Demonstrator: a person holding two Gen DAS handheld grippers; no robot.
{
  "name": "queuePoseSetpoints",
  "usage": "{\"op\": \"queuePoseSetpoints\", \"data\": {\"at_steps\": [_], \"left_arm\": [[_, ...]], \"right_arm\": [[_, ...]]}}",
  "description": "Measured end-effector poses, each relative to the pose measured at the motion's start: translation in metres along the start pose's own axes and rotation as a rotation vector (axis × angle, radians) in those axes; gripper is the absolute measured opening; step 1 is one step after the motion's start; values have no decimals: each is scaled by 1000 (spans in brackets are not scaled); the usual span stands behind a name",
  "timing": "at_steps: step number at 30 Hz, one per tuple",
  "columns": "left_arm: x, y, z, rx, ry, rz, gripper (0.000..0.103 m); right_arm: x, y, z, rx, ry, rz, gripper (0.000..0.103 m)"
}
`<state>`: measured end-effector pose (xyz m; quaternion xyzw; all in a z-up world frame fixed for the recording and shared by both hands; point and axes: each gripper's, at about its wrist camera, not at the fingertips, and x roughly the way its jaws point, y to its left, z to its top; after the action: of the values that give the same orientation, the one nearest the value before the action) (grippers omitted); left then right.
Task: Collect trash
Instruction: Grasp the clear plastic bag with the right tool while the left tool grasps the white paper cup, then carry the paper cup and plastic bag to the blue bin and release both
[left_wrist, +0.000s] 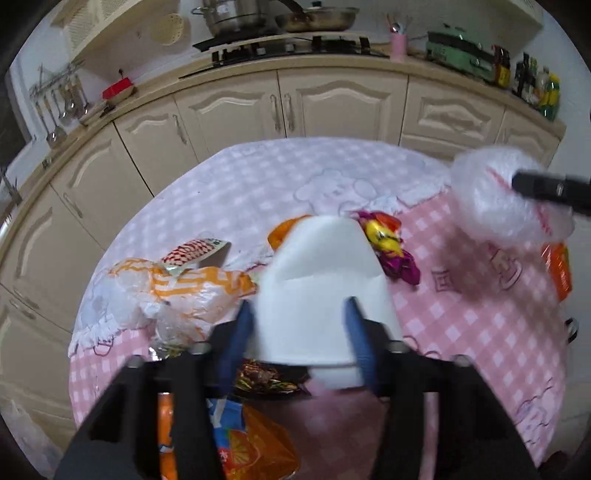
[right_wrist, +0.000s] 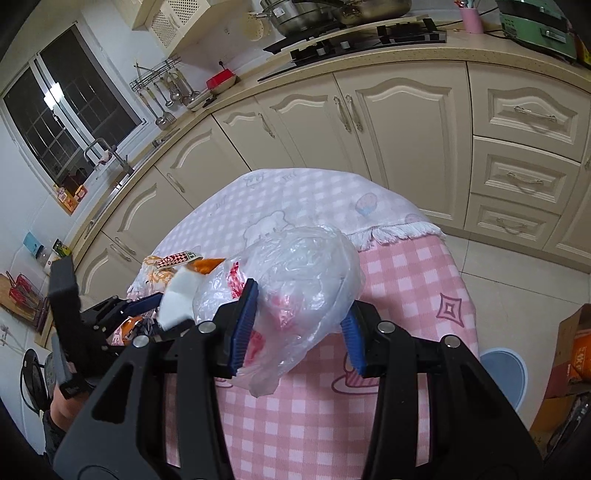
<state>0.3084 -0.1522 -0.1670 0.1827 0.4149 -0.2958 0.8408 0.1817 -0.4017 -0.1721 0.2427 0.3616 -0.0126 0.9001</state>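
White foam, a wedge-shaped block (left_wrist: 325, 295), sits clamped between our left gripper (left_wrist: 301, 332)'s blue jaws, above the pink checked bench (left_wrist: 461, 314); wrappers lie beyond. From the right wrist, our right gripper (right_wrist: 299, 328)'s jaws pinch a crumpled clear plastic bag (right_wrist: 295, 284).

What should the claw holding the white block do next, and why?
Probably lift the white foam block toward the clear plastic bag held in the right claw: the left claw already grips it, and the task is collecting trash.
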Motion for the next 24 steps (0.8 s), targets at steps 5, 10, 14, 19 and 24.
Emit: {"op": "queuePoseSetpoints", "data": {"at_steps": [5, 10, 14, 19, 24], "left_arm": [[0, 0, -1, -21, 9, 9, 51], [-1, -33, -1, 91, -20, 82, 96], [27, -55, -1, 162, 61, 167, 96], [41, -62, -1, 185, 70, 181, 98], [33, -54, -3, 123, 71, 65, 97]], "right_arm": [[-5, -7, -4, 7, 3, 2, 43], [-11, -11, -7, 13, 1, 3, 43], [-14, -14, -9, 16, 0, 6, 43], [-17, -15, -11, 13, 0, 6, 43], [-19, -16, -14, 12, 5, 6, 43]]}}
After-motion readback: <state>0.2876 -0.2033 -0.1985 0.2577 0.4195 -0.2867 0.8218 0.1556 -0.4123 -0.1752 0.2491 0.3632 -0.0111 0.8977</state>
